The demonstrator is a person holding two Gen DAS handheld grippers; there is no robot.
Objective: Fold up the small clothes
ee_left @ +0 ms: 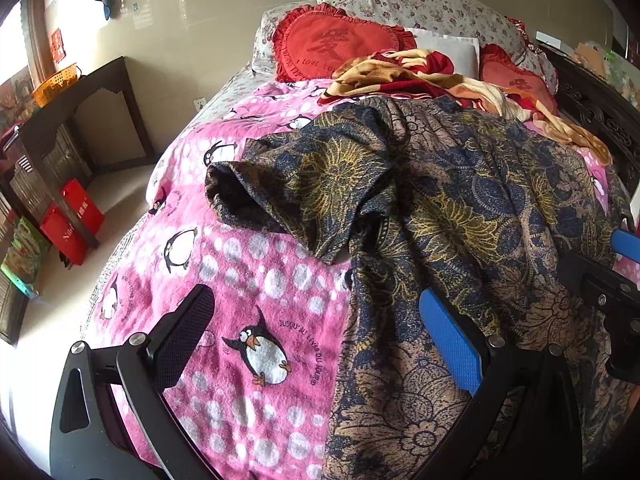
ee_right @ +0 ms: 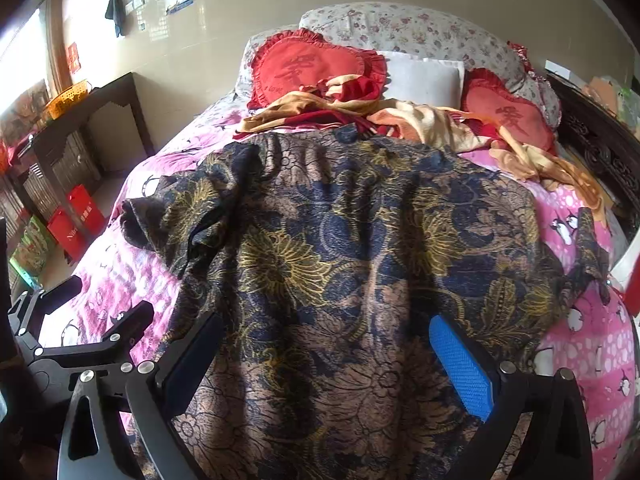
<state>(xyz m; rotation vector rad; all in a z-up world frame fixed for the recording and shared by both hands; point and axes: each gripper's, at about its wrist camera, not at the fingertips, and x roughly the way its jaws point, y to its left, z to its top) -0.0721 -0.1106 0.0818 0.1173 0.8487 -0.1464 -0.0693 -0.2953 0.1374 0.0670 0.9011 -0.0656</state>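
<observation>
A thin floral garment (ee_right: 340,240) — navy, gold, brown — lies rumpled on a fleecy pink blanket (ee_left: 248,280); left hand-held gripper (ee_left: 320,336) and right hand-held gripper (ee_right: 328,360) both gape wide, empty.

Matt cloth garment (ee_right: 340,260) (fleecy blanket (ee_left: 256,280))

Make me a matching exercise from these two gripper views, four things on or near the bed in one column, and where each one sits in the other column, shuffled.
Things:
1. floral shirt
2. heart cushion
3. orange basket
4. red bags

Places:
A. on the floor beside the dark table
B. at the head of the bed, against the flowered pillow
C. spread over the pink penguin blanket
D. on top of the dark table

Pairs: 1-C, 2-B, 3-D, 4-A
</observation>
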